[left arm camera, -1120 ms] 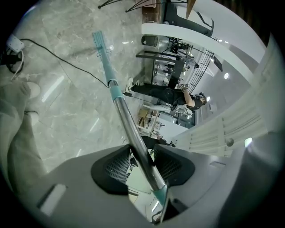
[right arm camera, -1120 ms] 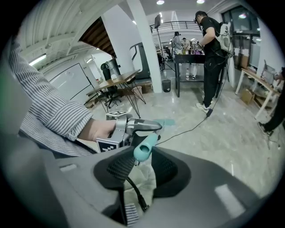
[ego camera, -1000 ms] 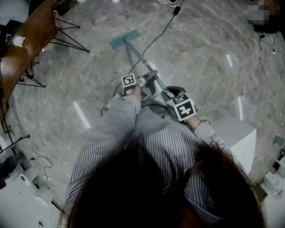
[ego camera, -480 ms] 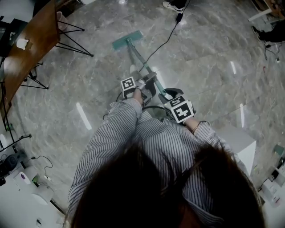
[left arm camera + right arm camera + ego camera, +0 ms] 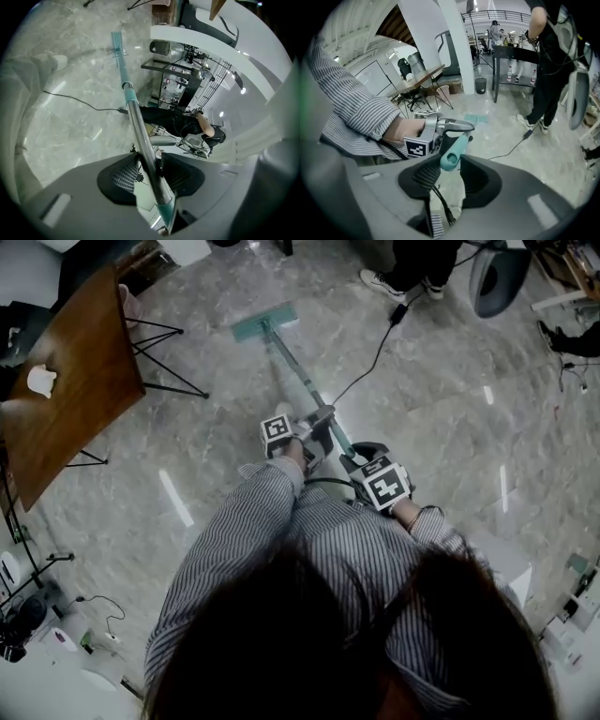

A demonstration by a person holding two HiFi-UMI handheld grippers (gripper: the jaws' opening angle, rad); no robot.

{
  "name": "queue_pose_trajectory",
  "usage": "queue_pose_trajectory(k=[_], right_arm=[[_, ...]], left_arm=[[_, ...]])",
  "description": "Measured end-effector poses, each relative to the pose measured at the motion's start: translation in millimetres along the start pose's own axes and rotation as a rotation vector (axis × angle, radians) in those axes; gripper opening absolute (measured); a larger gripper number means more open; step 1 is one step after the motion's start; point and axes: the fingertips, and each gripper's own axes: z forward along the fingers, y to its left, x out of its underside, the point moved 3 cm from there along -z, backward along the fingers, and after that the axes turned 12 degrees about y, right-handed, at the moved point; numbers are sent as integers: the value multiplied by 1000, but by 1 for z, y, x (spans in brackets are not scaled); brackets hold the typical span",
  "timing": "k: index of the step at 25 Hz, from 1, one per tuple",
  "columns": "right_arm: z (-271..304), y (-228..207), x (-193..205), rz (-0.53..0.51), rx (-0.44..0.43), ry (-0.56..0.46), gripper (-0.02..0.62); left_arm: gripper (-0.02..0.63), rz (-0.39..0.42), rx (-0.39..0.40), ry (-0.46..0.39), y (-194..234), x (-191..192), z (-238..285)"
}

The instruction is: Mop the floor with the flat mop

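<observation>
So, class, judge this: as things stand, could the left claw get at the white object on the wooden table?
Probably not. The left claw is shut on the mop pole, and the white object lies on the wooden table, well off to the person's left.

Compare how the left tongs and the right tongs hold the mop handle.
The left tongs clamp the bare metal shaft; the right tongs clamp the teal end grip. The left tongs sit further down the mop handle, nearer the mop head; the right tongs sit at its top end, nearer the person. Both are shut on that one handle.
</observation>
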Motion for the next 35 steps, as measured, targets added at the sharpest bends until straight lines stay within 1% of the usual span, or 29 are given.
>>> queue_pose_trajectory(k=[4, 7, 10, 12, 14, 17, 20, 25, 28, 30, 33, 35], right_arm=[[23, -25, -110, 74, -15, -9, 129], [38, -39, -200, 57, -7, -16, 133], [54, -52, -281, 62, -39, -31, 137], [60, -62, -329, 67, -50, -55, 138], [65, -74, -371, 71, -42, -76, 138], [75, -88, -418, 96, -36, -103, 138], [81, -98, -443, 132, -30, -109, 136], [88, -105, -458, 134, -18, -85, 135], [89, -107, -460, 138, -4, -98, 135], [92, -106, -455, 147, -4, -104, 132], [92, -108, -448, 163, -5, -107, 127], [89, -109, -445, 170, -7, -118, 127]], left_arm=[[155, 25, -48, -1, -46, -103, -5], [155, 51, -70, -9, -83, -187, -12], [156, 65, -70, -1, -124, -263, -13], [156, 73, -59, 13, -157, -300, -9], [158, 90, -60, 23, -185, -334, -4], [158, 113, -63, 8, -209, -379, 0], [159, 120, -58, -20, -221, -407, 4], [158, 118, -53, -47, -225, -424, 6], [160, 117, -46, -40, -223, -425, 7], [160, 124, -59, -37, -220, -423, 7], [160, 161, -84, -53, -206, -430, 7], [160, 165, -82, -70, -200, -429, 7]])
